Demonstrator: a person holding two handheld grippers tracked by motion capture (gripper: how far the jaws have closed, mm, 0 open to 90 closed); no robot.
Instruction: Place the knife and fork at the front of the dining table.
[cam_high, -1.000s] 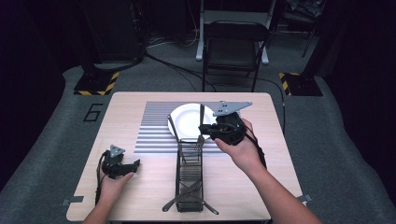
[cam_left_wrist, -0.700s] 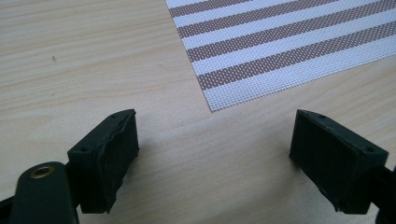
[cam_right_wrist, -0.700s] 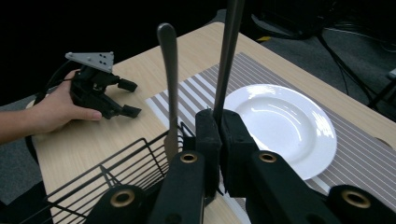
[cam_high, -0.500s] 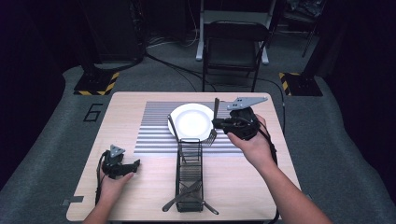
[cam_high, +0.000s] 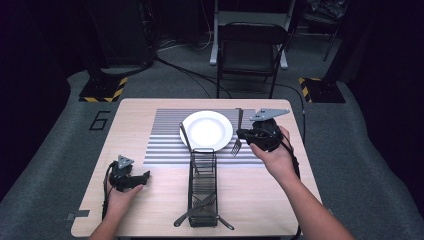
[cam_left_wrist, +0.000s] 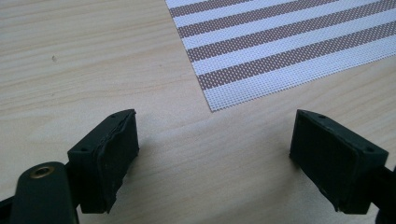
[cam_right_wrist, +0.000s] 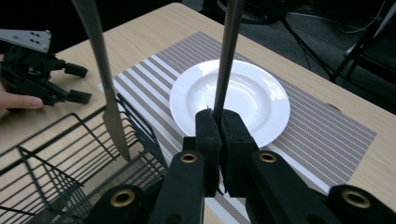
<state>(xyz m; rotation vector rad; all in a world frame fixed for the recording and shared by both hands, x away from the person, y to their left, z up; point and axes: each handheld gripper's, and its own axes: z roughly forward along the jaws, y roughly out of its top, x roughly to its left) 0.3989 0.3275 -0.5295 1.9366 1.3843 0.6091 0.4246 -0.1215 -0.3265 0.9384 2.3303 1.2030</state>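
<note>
High view: right tool grips fork, tines toward person.

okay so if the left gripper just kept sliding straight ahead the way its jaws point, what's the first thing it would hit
Probably the striped placemat. The left gripper sits open and empty over bare wooden table, and the mat's near corner lies just ahead between its jaws. Past that, the high view suggests the black wire rack, though depth is unclear.

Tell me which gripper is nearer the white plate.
Right. The right gripper, shut on a fork, is just beside the white plate at its right edge. The left gripper rests near the table's front-left, well away from it.
</note>
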